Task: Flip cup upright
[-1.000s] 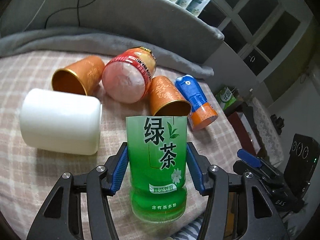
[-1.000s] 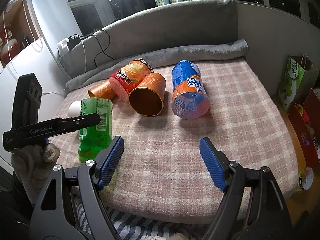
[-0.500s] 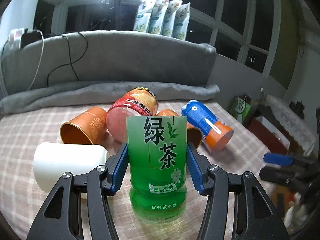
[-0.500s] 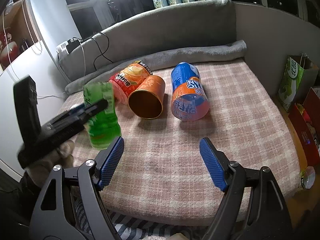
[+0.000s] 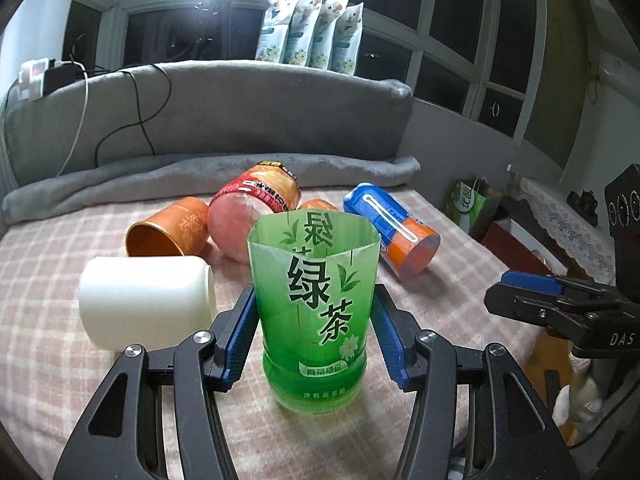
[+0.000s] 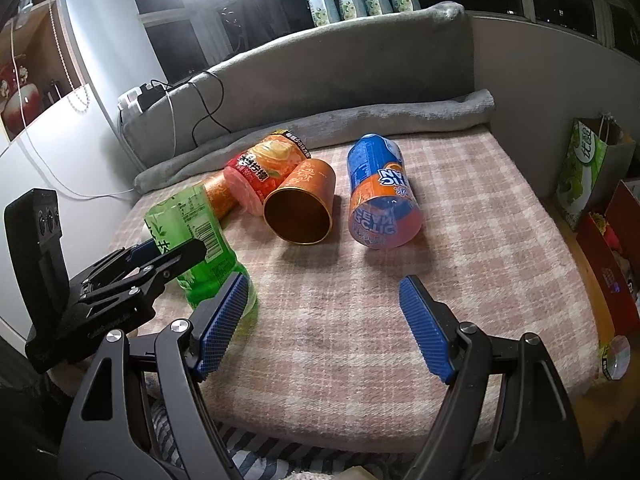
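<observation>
Green tea cup [image 5: 314, 308], a cut-down green bottle printed with Chinese characters, stands upright with its open rim upward on the pink checked blanket [image 5: 40, 340], near the blanket's front edge. The left gripper [image 5: 314, 338] brackets the cup: its blue pads [image 5: 240, 336] lie just beside the cup's two sides with a narrow gap showing, so the jaws are released rather than clenched on it. In the right wrist view the same cup [image 6: 196, 240] appears tilted by the lens, with the left gripper [image 6: 160, 258] across its front.

All other items are placed relative to the green tea cup. A white cup [image 5: 146, 302] lies on its side just to the cup's left. Behind it lie an orange-gold cup [image 5: 168, 226] with its mouth facing forward, a red-labelled clear cup [image 5: 256, 210], a second orange-gold cup [image 6: 304, 208], and, farther right, a blue-and-orange cup [image 5: 390, 232], all on their sides. A grey rolled blanket [image 5: 200, 176] runs behind the group.

The right gripper [image 6: 326, 326] hovers to the right of the cup, jaws spread wide over bare blanket, holding nothing.
</observation>
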The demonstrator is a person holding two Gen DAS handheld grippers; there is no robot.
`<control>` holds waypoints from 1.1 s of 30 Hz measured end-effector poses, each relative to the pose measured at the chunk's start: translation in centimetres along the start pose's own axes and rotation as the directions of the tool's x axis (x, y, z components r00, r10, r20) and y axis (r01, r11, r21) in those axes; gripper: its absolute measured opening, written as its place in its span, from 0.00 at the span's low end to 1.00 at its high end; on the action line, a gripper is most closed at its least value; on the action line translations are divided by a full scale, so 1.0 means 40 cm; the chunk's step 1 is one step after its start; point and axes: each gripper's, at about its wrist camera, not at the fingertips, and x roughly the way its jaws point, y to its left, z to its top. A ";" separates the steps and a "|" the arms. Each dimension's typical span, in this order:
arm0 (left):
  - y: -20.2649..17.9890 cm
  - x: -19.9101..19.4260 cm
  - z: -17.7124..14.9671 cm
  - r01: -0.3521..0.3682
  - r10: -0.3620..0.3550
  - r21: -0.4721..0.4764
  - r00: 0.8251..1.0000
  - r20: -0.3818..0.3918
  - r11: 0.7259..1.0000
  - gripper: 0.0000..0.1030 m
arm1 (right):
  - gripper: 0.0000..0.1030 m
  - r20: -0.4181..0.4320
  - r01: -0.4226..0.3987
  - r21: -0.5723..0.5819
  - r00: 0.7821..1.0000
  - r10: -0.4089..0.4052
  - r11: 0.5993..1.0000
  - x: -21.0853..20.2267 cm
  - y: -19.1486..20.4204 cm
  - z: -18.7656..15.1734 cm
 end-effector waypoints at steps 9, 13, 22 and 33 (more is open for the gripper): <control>-0.017 -0.026 -0.024 0.034 -0.033 0.031 0.999 -0.030 0.999 0.54 | 0.78 0.011 -0.005 -0.005 1.000 0.005 1.000 -0.016 0.016 -0.008; -0.021 -0.032 -0.028 0.047 -0.045 0.039 0.998 -0.040 0.998 0.59 | 0.78 0.017 -0.008 -0.009 1.000 0.008 1.000 -0.023 0.024 -0.012; -0.019 -0.061 -0.042 0.052 -0.049 0.052 0.998 -0.047 0.997 0.77 | 0.78 0.047 -0.019 -0.017 0.999 0.019 1.000 -0.038 0.040 -0.016; 0.014 -0.221 -0.063 -0.119 0.110 0.069 0.987 0.119 0.990 0.78 | 0.92 0.213 0.071 -0.059 0.975 -0.057 0.996 -0.092 0.078 -0.027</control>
